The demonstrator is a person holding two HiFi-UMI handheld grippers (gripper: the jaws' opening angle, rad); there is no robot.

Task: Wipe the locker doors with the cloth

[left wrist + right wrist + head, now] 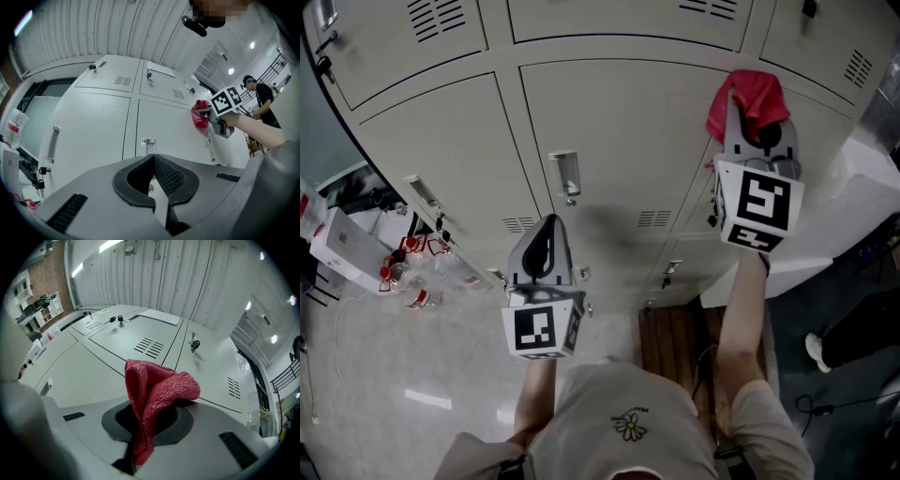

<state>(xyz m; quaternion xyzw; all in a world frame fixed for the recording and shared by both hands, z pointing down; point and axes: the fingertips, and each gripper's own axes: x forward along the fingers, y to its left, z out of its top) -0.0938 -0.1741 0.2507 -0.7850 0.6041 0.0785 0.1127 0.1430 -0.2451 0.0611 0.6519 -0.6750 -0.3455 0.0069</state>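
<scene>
A right gripper [757,127] is clamped on a bunched red cloth [154,394], raised close to grey locker doors [619,141]. The left gripper [152,159] hangs lower, jaws together on nothing. The cloth looks loosely pinched, so it could slip free or snag a door handle [565,175]. Whether the cloth touches the door is unclear.

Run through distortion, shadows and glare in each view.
Head view: wide-angle bends the seams of the locker doors into arcs, a soft shadow falls beside the left hand-held gripper, glare streaks the floor. Left gripper view: fisheye, dark corners, bright ceiling lights. Right gripper view: fisheye, dark rim, the cloth sharp.
</scene>
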